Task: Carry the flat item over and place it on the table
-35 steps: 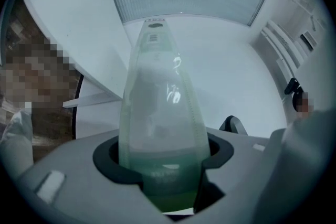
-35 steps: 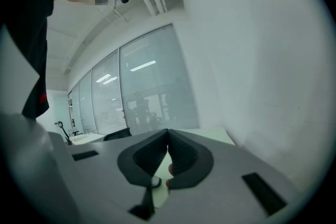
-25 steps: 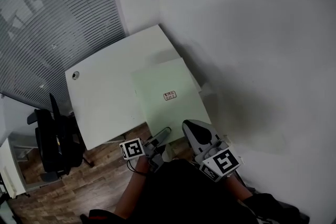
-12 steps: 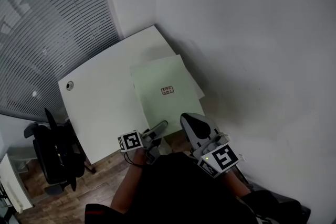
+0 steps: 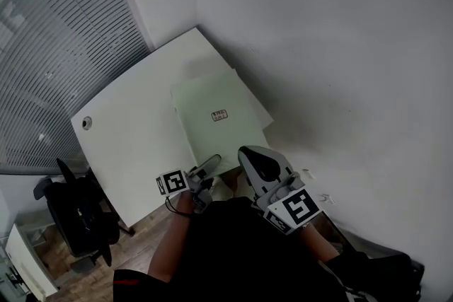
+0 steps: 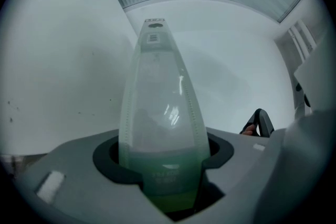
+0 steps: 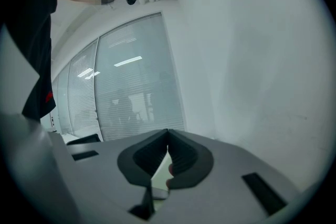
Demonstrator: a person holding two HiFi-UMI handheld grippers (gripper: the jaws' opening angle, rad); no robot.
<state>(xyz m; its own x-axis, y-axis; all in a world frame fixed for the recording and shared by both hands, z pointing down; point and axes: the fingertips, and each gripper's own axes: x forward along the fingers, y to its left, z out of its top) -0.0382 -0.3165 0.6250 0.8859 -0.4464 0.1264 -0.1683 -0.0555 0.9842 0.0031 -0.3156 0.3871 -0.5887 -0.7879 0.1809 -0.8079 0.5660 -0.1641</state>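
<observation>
Carry step is near its end, we judge. The pale green sheet (image 5: 216, 117) sits over the right part of the white table (image 5: 127, 131), 1 corner past the edge toward the wall (image 5: 333, 67). We cannot tell if it touches.

The left gripper (image 5: 207, 167) clamps its near edge. The right gripper (image 5: 252, 159) pinches the same edge, jaws together on it.

Next: lower it flat and level, then release both.

Room: slatted blinds (image 5: 49, 46), 1 black chair (image 5: 74, 212), wood floor (image 5: 138, 251).

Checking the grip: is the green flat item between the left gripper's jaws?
Yes, the flat item fills the gap in the left gripper and runs out ahead.
</observation>
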